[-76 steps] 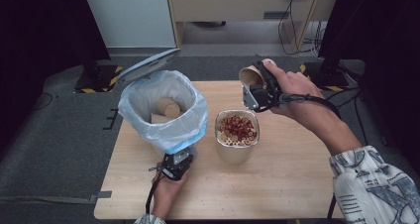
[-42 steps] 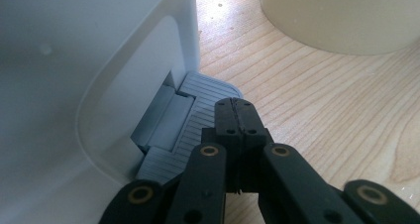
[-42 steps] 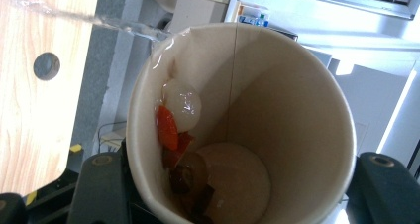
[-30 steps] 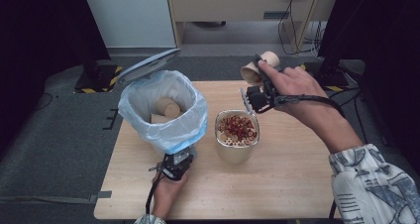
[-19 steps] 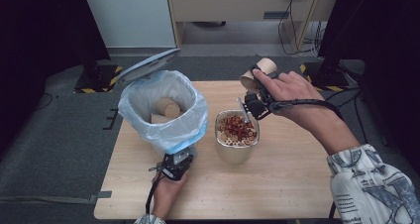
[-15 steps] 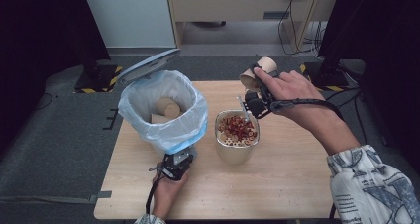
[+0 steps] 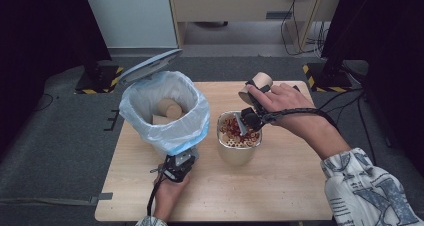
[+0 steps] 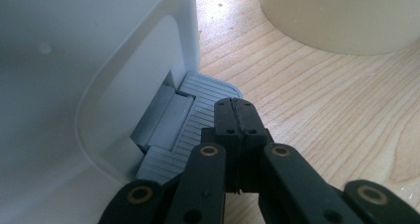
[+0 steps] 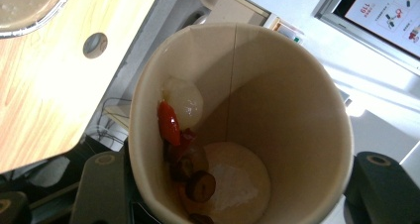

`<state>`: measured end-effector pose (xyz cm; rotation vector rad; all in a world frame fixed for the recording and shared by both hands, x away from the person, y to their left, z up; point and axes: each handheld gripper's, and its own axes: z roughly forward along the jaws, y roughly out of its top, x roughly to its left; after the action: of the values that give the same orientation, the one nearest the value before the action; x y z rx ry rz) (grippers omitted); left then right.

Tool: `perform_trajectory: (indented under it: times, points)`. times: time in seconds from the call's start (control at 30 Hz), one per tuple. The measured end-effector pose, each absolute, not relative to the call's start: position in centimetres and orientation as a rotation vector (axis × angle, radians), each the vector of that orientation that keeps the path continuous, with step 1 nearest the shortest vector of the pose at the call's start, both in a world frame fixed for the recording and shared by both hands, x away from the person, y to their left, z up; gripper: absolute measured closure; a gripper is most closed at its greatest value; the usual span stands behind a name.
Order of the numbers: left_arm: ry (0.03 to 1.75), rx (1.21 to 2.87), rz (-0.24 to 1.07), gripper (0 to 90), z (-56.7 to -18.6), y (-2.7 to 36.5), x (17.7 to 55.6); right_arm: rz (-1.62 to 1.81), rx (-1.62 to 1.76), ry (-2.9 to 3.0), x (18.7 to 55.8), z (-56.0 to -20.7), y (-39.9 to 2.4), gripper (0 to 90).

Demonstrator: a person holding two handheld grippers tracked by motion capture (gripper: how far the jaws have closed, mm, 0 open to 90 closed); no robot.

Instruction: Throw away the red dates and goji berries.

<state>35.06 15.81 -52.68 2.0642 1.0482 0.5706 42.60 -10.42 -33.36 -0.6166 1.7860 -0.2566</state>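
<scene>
From the high view, the person's right gripper (image 7: 248, 117) is holding a tilted paper cup (image 7: 256, 85) above the far rim of a beige bowl (image 7: 239, 145) that is sitting on the wooden worktop (image 7: 280, 186), with the cup's mouth leaning toward the bowl. That bowl is carrying a heap of red and pale pieces. The right gripper view is looking straight into the paper cup (image 9: 237, 125), which the high view cannot do: a pale round piece (image 9: 184, 98), a red piece (image 9: 168, 122) and some dark brown pieces (image 9: 190, 172) are clinging to the cup's inner wall near its bottom, and the black jaws are pressing on the cup from both sides, closed on it. To the left in the high view, a white pedal bin (image 7: 165, 111) lined with a pale blue bag is standing with its lid (image 7: 150, 65) raised, and paper cups are lying inside it. The left gripper (image 7: 179, 165) is resting at the bin's base. The left gripper view is showing what the high view is hiding there: the left gripper (image 8: 236, 116), jaws fully together with nothing between them, is pressing on the bin's ribbed grey pedal (image 8: 190, 120), with the bowl's side just beyond.
</scene>
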Motion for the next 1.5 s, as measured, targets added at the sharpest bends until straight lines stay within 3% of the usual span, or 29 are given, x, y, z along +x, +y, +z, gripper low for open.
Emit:
perform_trajectory:
  times: [0.4, 1.07, 1.5]
  points:
    - [1.047, 2.065, 0.571, 89.3, -52.7, 15.8, 35.1, -0.021, -0.401, 1.901, 42.9, -31.6, -11.8, 37.6]
    - [1.049, 2.061, 0.570, 89.3, -52.7, 15.8, 35.1, 0.449, 0.065, 2.187, 45.4, -32.0, -15.2, 37.6]
    - [1.046, 2.062, 0.570, 89.2, -52.7, 15.8, 35.1, 0.553, 0.210, 2.228, 46.2, -32.8, -16.4, 37.2]
